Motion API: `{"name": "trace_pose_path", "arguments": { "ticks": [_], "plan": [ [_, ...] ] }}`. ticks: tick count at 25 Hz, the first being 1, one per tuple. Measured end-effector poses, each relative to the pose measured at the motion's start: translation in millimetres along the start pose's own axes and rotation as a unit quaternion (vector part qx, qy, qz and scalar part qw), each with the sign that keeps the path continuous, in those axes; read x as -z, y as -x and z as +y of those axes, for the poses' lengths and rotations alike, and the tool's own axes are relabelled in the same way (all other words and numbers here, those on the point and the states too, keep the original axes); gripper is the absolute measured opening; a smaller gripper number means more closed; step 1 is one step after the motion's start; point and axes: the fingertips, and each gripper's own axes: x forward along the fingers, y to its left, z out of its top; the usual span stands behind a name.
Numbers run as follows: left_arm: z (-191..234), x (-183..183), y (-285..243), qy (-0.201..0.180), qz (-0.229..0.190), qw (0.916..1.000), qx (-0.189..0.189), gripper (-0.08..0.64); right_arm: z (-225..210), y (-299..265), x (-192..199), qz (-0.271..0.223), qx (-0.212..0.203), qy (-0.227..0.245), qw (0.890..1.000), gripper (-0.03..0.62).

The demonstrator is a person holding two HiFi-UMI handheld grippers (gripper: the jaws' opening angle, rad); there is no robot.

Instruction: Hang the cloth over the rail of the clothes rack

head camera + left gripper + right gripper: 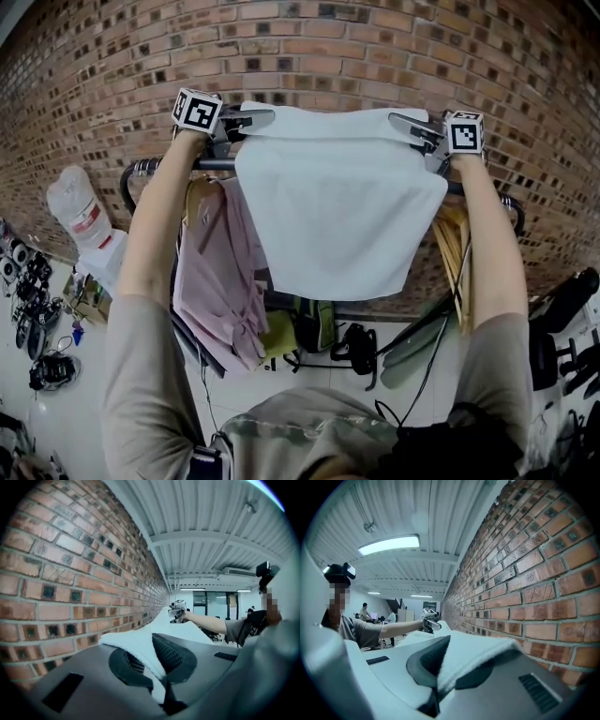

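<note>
A white cloth [336, 211] hangs spread wide in front of the dark rail [211, 164] of the clothes rack, its top edge stretched level above the rail. My left gripper [251, 120] is shut on the cloth's top left corner [136, 648]. My right gripper [412, 126] is shut on the top right corner [473, 656]. From each gripper view the cloth runs away toward the other gripper [177, 611] [429, 619], close along the brick wall. The cloth covers the middle of the rail.
A pink shirt [217, 281] hangs on the rail at left, and wooden hangers [457, 248] hang at right. A brick wall [309, 56] stands just behind the rack. Bags and clutter [323, 337] lie on the floor below, and a white sack [80, 216] stands at left.
</note>
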Motion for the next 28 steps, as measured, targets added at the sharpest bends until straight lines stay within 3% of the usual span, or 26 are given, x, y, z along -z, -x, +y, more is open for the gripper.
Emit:
{"name": "trace_pose_path", "arguments": {
  "ticks": [2,10,12,16,23,28],
  "plan": [
    [6,6,-1,0.028,0.013,0.9995,-0.005,0.018,1,-1,-1,0.002,-0.002,0.004,1.0,0.017],
    [8,2,3,0.032,0.0,0.9994,-0.014,0.02,2,-2,-7,-0.008,0.005,-0.009,1.0,0.017],
    [7,1,3,0.051,-0.013,0.9986,-0.006,0.02,2,-1,-9,-0.014,0.008,-0.011,1.0,0.017],
    [-5,1,-2,0.085,-0.026,0.9956,0.03,0.14,2,0,-8,-0.015,0.013,-0.011,1.0,0.017],
    [-17,33,-9,0.125,0.051,0.9898,0.045,0.23,0,-2,2,0.01,0.016,-0.027,0.999,0.017],
    [-29,43,-13,0.151,0.077,0.9827,0.075,0.308,4,-2,1,0.008,0.015,-0.018,1.0,0.017]
  ]
}}
